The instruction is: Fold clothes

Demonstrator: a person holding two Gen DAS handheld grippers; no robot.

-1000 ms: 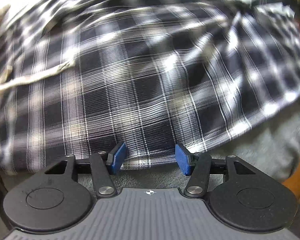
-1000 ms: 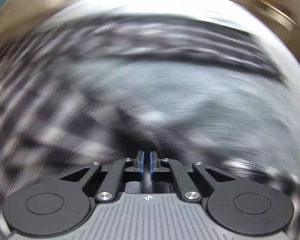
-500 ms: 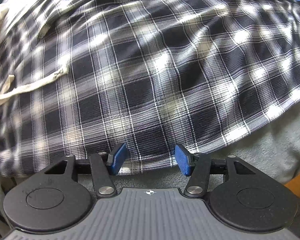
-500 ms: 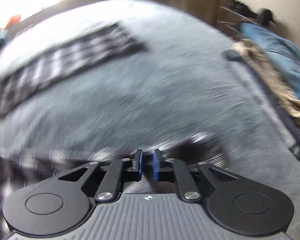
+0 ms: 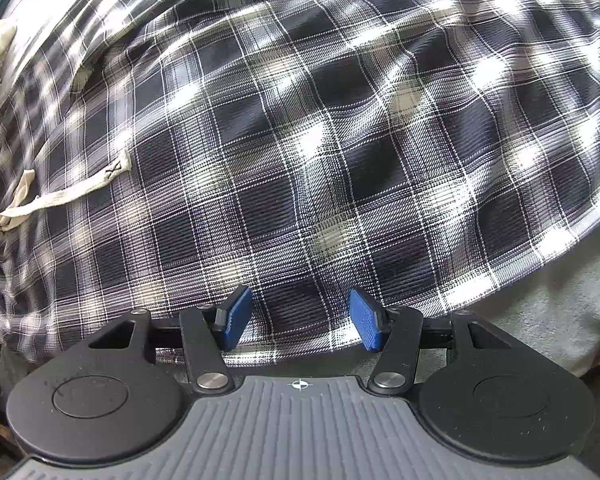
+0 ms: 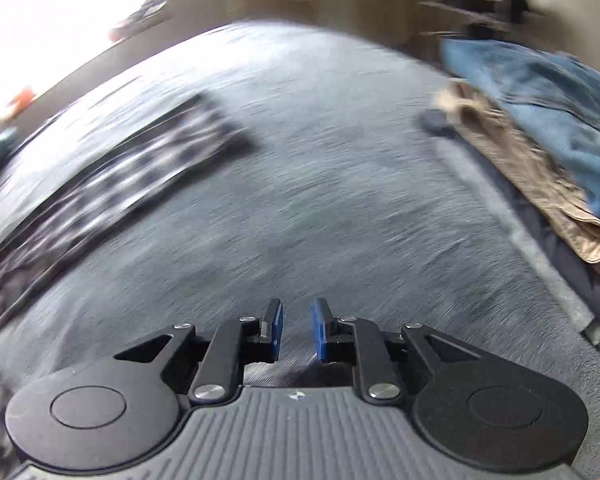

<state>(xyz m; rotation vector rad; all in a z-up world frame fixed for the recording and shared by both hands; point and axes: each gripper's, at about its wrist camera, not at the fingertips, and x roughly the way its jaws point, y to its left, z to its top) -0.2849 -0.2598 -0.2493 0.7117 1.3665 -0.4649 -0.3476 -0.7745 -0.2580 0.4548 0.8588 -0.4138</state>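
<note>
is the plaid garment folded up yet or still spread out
Mostly spread out: the black-and-white plaid fabric garment lies wide and rumpled across the grey blanket, drawstring loose on top.

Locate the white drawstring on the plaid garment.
In the left wrist view, the white drawstring lies at the far left on the plaid garment, well up and left of the left gripper.

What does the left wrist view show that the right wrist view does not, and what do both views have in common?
Only the left wrist view shows the cream drawstring on the dark blue and white plaid garment, and the left gripper, open above the garment's hem.

Only the right wrist view shows the folded blue denim garment lying on a beige garment, and the right gripper, jaws just opening, nothing between them.

Both show the plaid garment on the grey blanket.
</note>
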